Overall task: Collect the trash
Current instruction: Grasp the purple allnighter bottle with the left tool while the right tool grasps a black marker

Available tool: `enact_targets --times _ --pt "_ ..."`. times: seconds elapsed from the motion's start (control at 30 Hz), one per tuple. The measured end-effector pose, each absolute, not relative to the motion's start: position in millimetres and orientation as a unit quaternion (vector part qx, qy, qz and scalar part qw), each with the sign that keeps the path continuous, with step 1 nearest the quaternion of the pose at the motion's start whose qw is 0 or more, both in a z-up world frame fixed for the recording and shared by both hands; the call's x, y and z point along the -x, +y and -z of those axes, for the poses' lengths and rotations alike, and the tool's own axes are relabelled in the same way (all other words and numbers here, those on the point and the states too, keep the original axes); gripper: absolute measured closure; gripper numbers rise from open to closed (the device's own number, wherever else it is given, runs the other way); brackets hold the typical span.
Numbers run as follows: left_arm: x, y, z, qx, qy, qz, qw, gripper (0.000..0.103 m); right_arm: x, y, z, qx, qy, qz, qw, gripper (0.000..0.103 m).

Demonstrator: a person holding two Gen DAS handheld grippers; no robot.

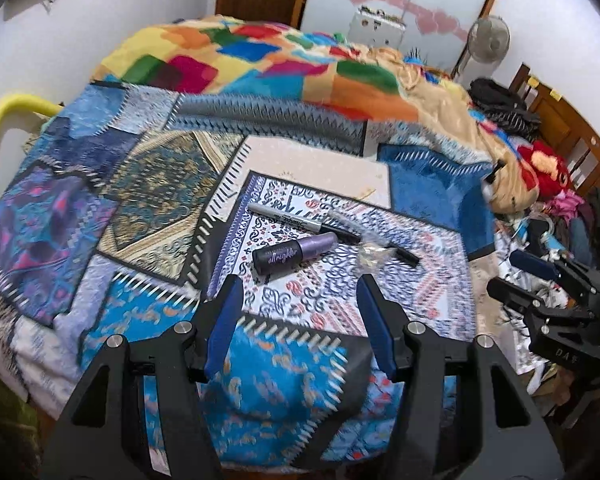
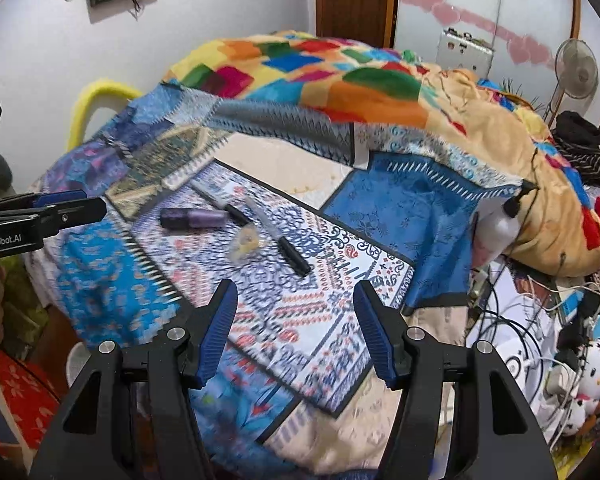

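Bed [image 1: 100, 208] under a patchwork quilt, serving as the working area, with a bright blanket [image 1: 260, 60] heaped at the far end. Left gripper [image 1: 298, 312] and right gripper [image 2: 296, 316] both released, jaws spread wide and empty, poised above the near edge, probably to approach the items. Clustered mid-quilt, touching or overlapping: silver marker [image 1: 288, 220], black pen [image 1: 380, 240], purple spray bottle [image 1: 296, 252]. Smallest, just beside the pen: crumpled clear wrapper [image 1: 370, 256], the likeliest trash; light and flimsy, so a shallow pinch seems advisable.
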State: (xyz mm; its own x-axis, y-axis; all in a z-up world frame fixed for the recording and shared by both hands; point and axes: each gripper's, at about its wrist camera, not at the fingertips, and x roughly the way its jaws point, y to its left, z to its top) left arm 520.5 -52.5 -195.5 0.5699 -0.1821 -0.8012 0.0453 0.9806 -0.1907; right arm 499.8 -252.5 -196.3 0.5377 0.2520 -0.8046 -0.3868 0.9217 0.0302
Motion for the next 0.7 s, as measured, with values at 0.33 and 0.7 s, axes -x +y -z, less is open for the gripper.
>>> enact_targets --times 0.33,0.7 --pt "-586 -58 251 0.021 0.477 0.085 0.874 0.045 -556 -239 254 0.088 0.48 -0.202 0.849 0.047" --pt "-607 -74 279 -0.007 0.49 0.127 0.863 0.045 -574 -220 275 0.13 0.466 -0.234 0.843 0.071"
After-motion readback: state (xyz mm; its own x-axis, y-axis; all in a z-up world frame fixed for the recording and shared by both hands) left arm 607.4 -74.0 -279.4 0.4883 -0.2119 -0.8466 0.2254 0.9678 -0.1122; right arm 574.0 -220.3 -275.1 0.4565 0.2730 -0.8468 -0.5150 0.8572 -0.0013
